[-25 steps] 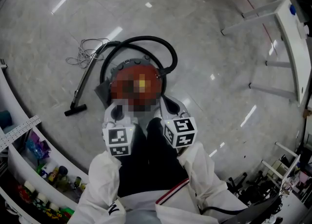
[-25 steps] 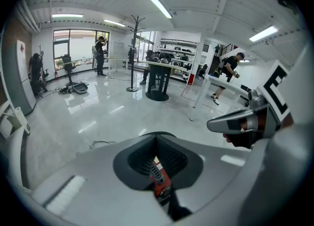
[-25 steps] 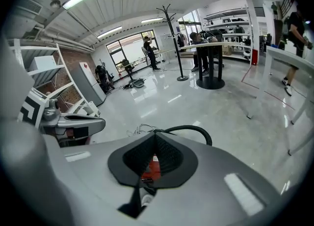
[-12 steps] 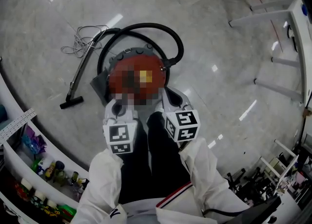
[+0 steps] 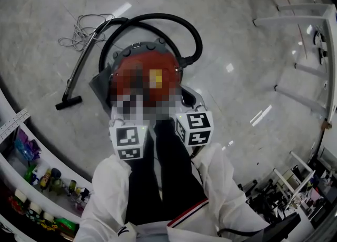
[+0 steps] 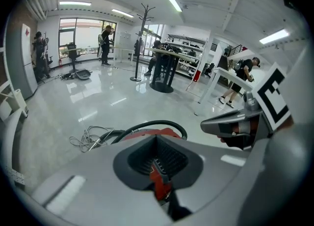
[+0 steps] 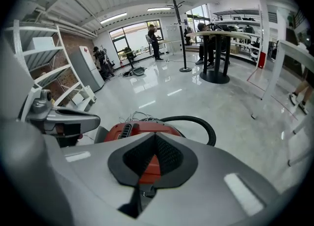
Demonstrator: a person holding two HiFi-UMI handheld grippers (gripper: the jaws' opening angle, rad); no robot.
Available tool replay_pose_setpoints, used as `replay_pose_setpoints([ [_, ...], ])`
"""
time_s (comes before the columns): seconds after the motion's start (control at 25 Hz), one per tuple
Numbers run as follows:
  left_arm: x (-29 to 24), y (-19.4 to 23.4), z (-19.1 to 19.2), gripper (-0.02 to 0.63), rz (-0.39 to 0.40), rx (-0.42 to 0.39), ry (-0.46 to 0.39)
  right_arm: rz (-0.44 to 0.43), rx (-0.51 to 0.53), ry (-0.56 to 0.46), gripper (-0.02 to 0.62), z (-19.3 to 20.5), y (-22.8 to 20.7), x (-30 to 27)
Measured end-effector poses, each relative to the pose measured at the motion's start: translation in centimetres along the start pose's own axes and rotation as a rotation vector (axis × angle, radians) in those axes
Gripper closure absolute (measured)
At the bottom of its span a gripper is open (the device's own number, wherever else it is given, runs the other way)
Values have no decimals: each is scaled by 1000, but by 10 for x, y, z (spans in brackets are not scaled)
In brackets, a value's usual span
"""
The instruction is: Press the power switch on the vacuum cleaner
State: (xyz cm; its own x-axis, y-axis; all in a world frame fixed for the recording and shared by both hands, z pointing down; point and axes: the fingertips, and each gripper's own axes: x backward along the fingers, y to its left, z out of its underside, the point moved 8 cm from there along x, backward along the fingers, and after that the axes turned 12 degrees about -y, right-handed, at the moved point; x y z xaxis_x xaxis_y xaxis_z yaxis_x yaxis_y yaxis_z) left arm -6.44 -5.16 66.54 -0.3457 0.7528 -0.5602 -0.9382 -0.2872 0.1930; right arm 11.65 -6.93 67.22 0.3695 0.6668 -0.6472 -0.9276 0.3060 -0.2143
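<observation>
Head view, nearest the camera: the person's white sleeves [image 5: 113,183] reach forward, each ending in a marker cube. The left gripper [image 5: 126,122] and right gripper [image 5: 188,107] hang side by side, a little apart, over the near edge of the vacuum cleaner [image 5: 158,62]. Left gripper view shows the jaws of the left gripper [image 6: 157,171] clenched together with nothing held; only the machine's red shell shows through the gap between the pads. Right gripper view shows the right gripper [image 7: 152,163] likewise closed and empty, aimed at the red body [image 7: 140,129] and a slotted grille [image 7: 126,130] on its top. The vacuum cleaner stands on the floor [image 5: 237,41] directly ahead of the person's feet, just beyond both tips. The power switch cannot be picked out; a yellow patch [image 5: 155,78] on the lid is one candidate, and part of the lid is masked. Recommended procedure: locate the switch first, keep one gripper closed so its tip acts as a blunt probe, bring it square onto the switch, and press straight down without sliding off the curved shell. Farther out, the black hose [image 5: 174,20] loops round the body, with the wand [image 5: 79,72] and a loose cable [image 5: 79,38] lying to the left.
</observation>
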Motion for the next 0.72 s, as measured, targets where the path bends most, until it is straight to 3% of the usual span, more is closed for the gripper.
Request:
replay_pose_setpoints([
  [0.72,-13,-9,25,606,-13,25,31,-24,50,80,595,39,-11,-38],
])
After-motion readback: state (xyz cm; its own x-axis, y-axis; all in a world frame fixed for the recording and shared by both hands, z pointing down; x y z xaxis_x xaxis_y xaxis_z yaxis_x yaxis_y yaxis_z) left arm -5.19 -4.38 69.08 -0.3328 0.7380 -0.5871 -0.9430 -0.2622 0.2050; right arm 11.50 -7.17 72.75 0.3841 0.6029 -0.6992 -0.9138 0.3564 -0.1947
